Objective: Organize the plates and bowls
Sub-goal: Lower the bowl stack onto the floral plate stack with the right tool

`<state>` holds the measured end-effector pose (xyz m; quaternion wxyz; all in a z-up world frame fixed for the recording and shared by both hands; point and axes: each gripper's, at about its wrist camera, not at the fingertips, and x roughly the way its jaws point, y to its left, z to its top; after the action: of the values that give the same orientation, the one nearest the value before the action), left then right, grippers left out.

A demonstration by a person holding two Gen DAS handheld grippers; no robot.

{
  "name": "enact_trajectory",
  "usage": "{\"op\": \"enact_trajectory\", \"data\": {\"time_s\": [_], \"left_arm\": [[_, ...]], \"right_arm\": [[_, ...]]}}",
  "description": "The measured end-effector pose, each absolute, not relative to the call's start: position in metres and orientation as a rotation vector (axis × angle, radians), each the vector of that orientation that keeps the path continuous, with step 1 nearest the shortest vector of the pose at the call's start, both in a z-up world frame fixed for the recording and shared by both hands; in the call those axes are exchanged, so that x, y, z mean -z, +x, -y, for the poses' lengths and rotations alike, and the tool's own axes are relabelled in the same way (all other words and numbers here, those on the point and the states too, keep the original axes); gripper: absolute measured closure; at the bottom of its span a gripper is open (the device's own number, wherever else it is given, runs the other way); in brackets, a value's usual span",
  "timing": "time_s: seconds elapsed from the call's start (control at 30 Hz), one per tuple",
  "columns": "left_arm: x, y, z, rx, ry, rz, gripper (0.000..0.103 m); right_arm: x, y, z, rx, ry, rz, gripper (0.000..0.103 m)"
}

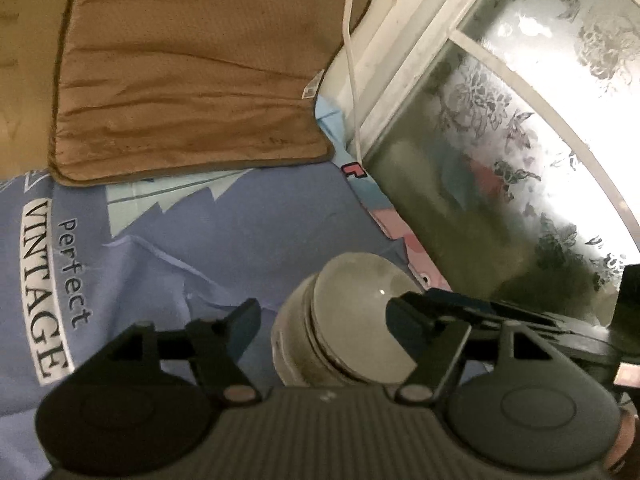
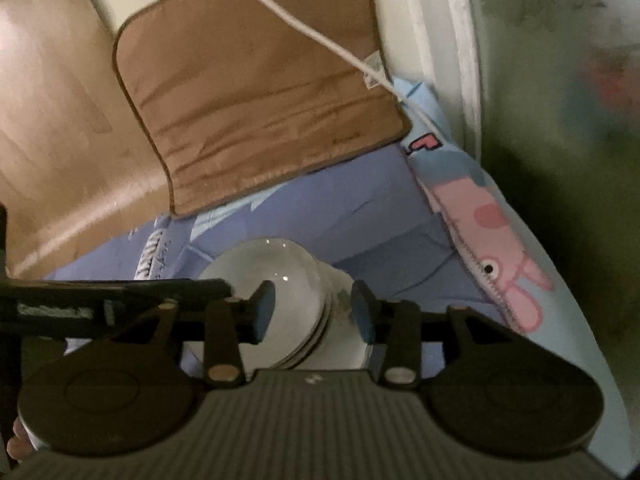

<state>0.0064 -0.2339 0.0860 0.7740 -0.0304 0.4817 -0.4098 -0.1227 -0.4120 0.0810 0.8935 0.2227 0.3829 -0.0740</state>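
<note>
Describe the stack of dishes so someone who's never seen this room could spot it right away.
Start at the blue bedsheet, below the brown quilted mat. Near the sheet's front, just in front of both hand-held grippers, sits the stack of dishes. It is pale white crockery, shallow plates nested against a bowl, the only hard, glossy thing among soft fabrics.

the stack of bowls and plates (image 2: 296, 304) is pale grey-white, with a faint greyish floral smudge on the side of one. it sits on a bedsheet (image 1: 256, 240) of periwinkle blue with pale blue jagged shapes and white lettering reading "perfect vintage". a pink cartoon pig (image 2: 500, 264) runs along the sheet's light blue edge. the mat (image 1: 192, 64) is tan-brown with a darker brown border. a white cable (image 1: 352, 60) crosses it. the window glass (image 1: 540, 128) is frosted with grey flower patterns. both tongs are black, with blue pads (image 2: 362, 316).
</note>
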Motion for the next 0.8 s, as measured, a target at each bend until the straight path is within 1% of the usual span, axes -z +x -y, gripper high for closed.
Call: {"op": "enact_trajectory", "data": {"time_s": [0.07,0.2,0.37,0.43,0.53,0.57,0.63,0.67,0.7,0.77,0.8], "left_arm": [[-0.087,0.004,0.228,0.884,-0.074,-1.041,0.032],[-0.083,0.003,0.222,0.857,-0.084,-1.039,0.025],[-0.076,0.004,0.211,0.85,-0.142,-1.077,0.024],[-0.076,0.004,0.208,0.847,-0.153,-1.073,0.022],[-0.072,0.005,0.207,0.847,-0.183,-1.088,0.014],[-0.07,0.005,0.208,0.851,-0.199,-1.094,0.011],[-0.065,0.006,0.21,0.859,-0.217,-1.103,0.007],[-0.062,0.008,0.211,0.859,-0.228,-1.112,0.006],[-0.058,0.009,0.211,0.859,-0.242,-1.122,0.005],[-0.05,0.014,0.212,0.862,-0.287,-1.152,0.004],[-0.045,0.016,0.212,0.867,-0.318,-1.168,0.003]], "right_arm": [[-0.082,-0.129,0.413,0.162,0.471,-0.78,0.058],[-0.081,-0.135,0.419,0.178,0.519,-0.774,0.058],[-0.082,-0.143,0.421,0.192,0.597,-0.764,0.058],[-0.083,-0.145,0.423,0.189,0.617,-0.759,0.058],[-0.082,-0.145,0.426,0.183,0.646,-0.768,0.056],[-0.081,-0.144,0.428,0.176,0.658,-0.774,0.055],[-0.077,-0.14,0.429,0.155,0.673,-0.791,0.049],[-0.075,-0.138,0.43,0.144,0.673,-0.801,0.042],[-0.072,-0.135,0.431,0.138,0.676,-0.809,0.04],[-0.067,-0.131,0.436,0.137,0.702,-0.822,0.039],[-0.064,-0.129,0.439,0.13,0.724,-0.828,0.037]]}}
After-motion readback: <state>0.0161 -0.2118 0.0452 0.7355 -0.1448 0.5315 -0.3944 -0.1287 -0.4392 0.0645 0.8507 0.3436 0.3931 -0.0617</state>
